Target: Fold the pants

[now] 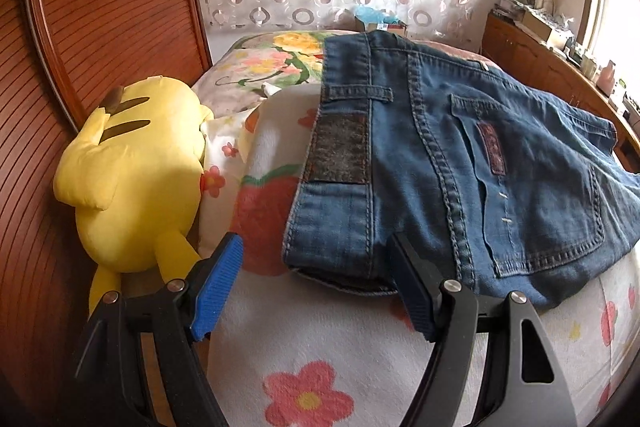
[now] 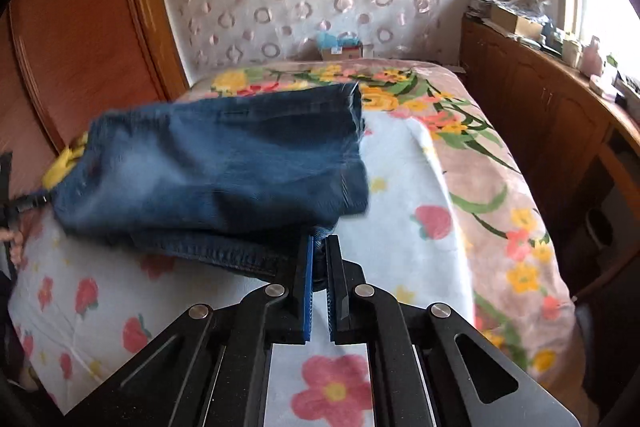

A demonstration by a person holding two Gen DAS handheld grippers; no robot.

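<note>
The jeans [image 2: 216,167] are motion-blurred in the right wrist view (hem detail lost), hiding most of the yellow plush [image 2: 66,161].

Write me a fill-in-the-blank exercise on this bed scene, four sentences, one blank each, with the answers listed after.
1. The jeans lie on a blanket printed with ____.
2. The plush toy beside the wooden headboard is coloured ____.
3. The left hand-held gripper has its jaws ____.
4. The right hand-held gripper is shut on the ____.

Answers: flowers; yellow; open; jeans
</note>
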